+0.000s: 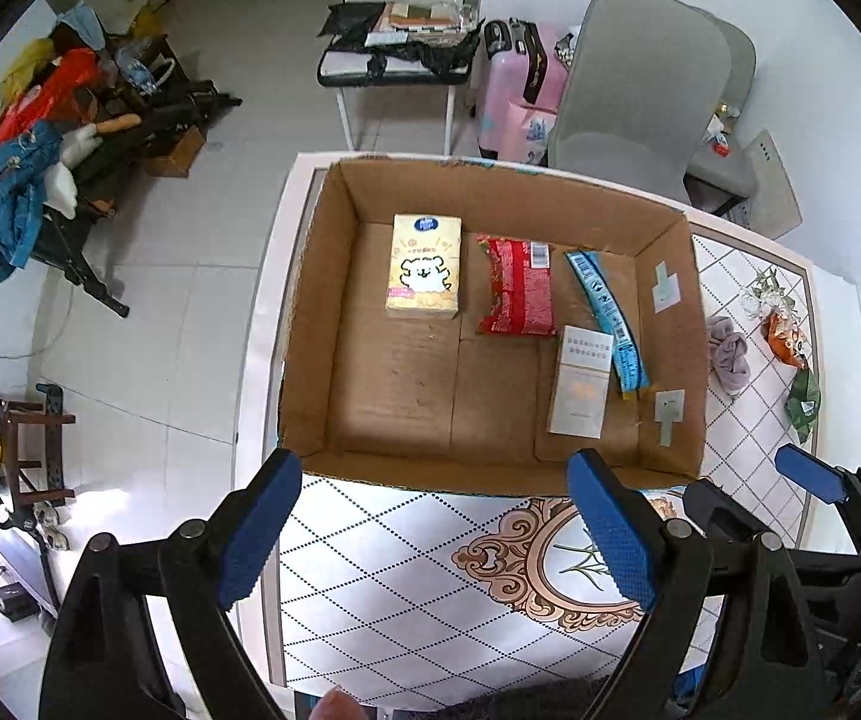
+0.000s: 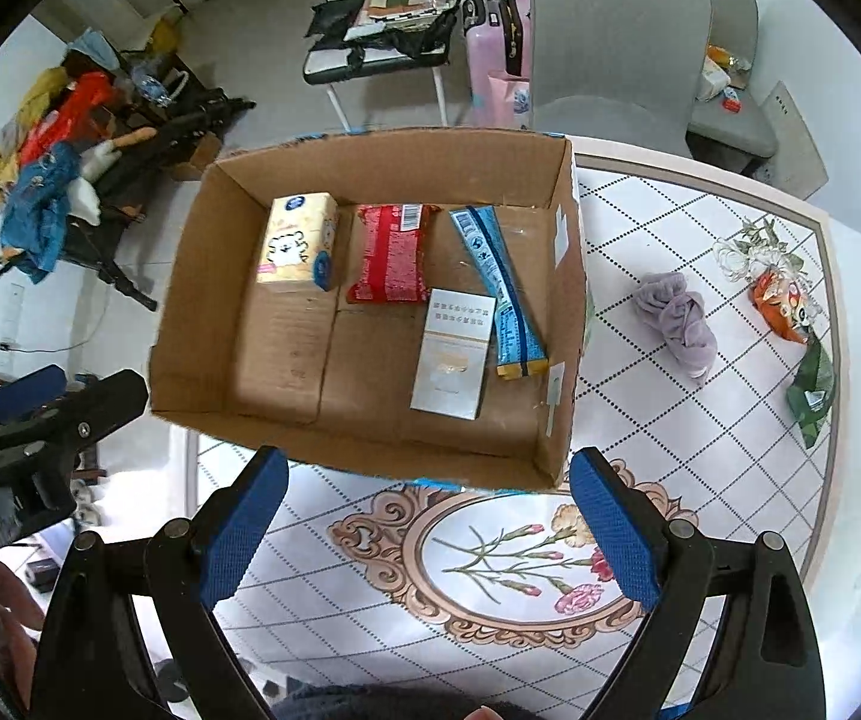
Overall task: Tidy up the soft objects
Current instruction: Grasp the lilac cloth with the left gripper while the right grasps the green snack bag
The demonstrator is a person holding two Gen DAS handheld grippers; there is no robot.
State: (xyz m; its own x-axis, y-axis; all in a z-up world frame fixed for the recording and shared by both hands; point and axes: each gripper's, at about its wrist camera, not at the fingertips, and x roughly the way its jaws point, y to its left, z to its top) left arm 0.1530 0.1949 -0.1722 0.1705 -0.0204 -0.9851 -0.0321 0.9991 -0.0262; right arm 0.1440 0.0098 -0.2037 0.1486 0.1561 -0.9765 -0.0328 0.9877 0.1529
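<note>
Patterned white tabletop holds an open brown cardboard box (image 2: 568, 312), and right of it lies a limp, light lavender cloth bundle (image 2: 679, 318), best pinched at a raised fold, while both the left gripper (image 1: 436, 534) and right gripper (image 2: 430, 531) hover gaping and empty.

Both wrist fisheyes look steeply down and forward from above the near edge of the tiled-pattern white table (image 1: 406, 570). Both share the open brown cardboard box (image 1: 316, 312) (image 2: 190, 312), mid-frame in each. The right view shows more tabletop at frame right.
</note>
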